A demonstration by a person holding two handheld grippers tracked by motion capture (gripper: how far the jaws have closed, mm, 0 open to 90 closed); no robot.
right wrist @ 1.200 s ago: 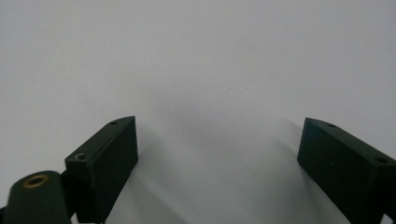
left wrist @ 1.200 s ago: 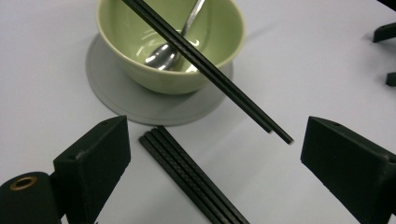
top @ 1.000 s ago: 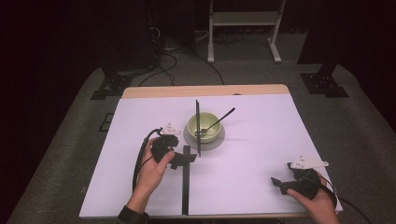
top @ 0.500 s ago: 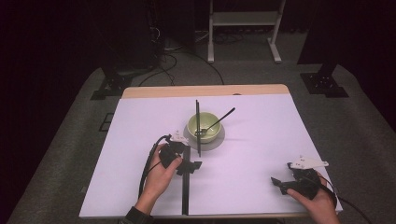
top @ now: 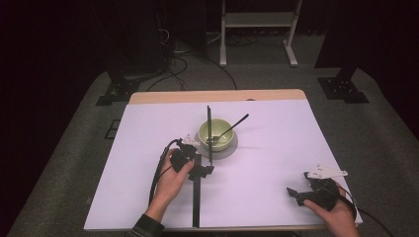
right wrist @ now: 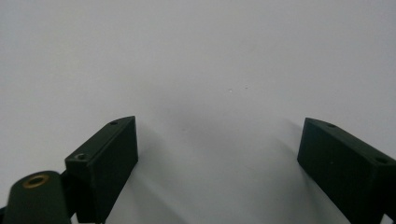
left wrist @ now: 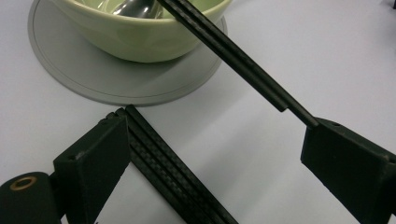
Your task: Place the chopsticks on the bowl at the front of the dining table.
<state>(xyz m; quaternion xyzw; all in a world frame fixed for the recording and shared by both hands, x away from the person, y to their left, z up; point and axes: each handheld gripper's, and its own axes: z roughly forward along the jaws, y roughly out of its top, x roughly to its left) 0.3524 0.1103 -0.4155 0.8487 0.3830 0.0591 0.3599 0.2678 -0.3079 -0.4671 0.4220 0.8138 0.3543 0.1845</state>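
Note:
A pale green bowl (top: 216, 133) stands on a round grey mat (top: 228, 149) at mid-table, with a black-handled spoon (top: 233, 126) leaning in it. One black pair of chopsticks (top: 210, 132) rests across the bowl's rim. A second pair (top: 196, 197) lies flat on the table toward the front edge. My left gripper (top: 201, 167) is open just in front of the bowl. In the left gripper view (left wrist: 215, 135) its left jaw sits over the flat chopsticks (left wrist: 173, 172), and the leaning pair (left wrist: 243, 70) ends at its right jaw. My right gripper (top: 295, 195) (right wrist: 217, 154) is open and holds nothing.
The white table (top: 276, 148) has a wooden strip along its far edge (top: 217, 96). Beyond it are dark floor, cables and a white stand (top: 257, 29). A black cable (top: 160, 173) trails from the left gripper beside the forearm.
My left gripper has shifted slightly right and nearer, along the flat chopsticks in front of the bowl. The right gripper has stayed put.

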